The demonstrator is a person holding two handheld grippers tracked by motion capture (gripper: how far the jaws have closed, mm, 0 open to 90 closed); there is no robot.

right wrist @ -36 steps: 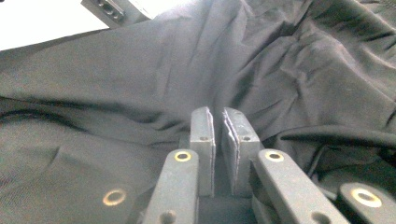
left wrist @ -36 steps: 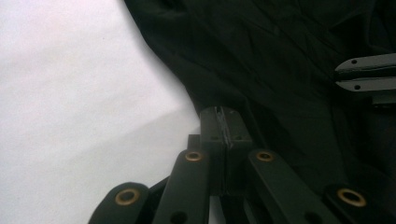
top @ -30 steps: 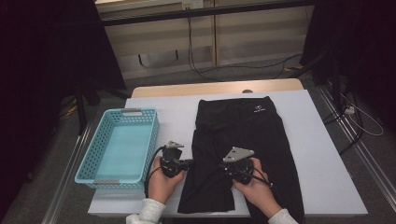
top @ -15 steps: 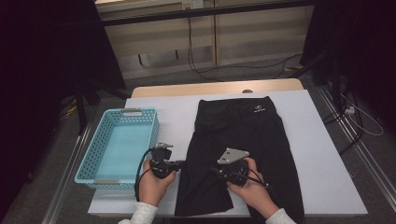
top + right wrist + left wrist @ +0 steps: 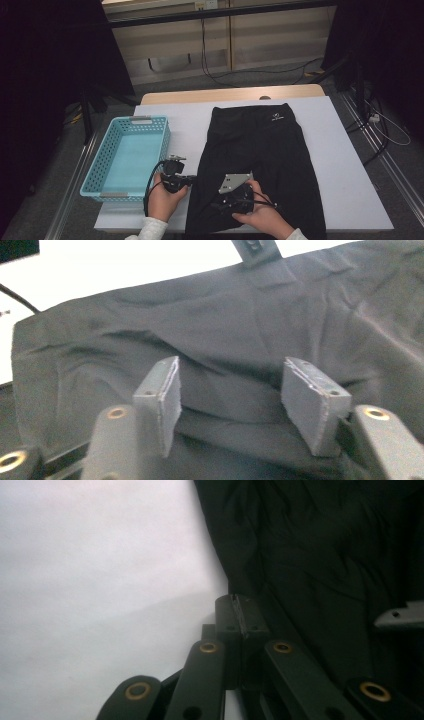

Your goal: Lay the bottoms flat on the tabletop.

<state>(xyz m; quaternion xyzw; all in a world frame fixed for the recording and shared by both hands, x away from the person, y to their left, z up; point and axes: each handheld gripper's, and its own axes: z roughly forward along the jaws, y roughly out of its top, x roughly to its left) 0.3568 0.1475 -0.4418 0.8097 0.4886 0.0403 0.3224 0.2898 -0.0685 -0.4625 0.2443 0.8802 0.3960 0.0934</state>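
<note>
The black shorts (image 5: 257,165) lie flat on the white table (image 5: 345,165), filling the middle of the high view with the waistband toward the top and the leg hems toward the bottom edge. The left gripper (image 5: 189,181) sits at the lower left of the cloth, right at its left edge, beside the blue basket (image 5: 95,172). In the left gripper view, the left gripper (image 5: 239,616) has its pads pressed together at lower centre, exactly where the dark edge of the shorts (image 5: 320,555) meets the pale table; whether a fold of cloth is caught between them I cannot tell. The right gripper (image 5: 226,199) rests on the lower middle of the shorts in the high view. In the right gripper view, the right gripper (image 5: 235,392) has its pads spread wide apart, with the shorts (image 5: 210,325) lying across the gap between them and a raised fold of cloth running from one pad to the other.
</note>
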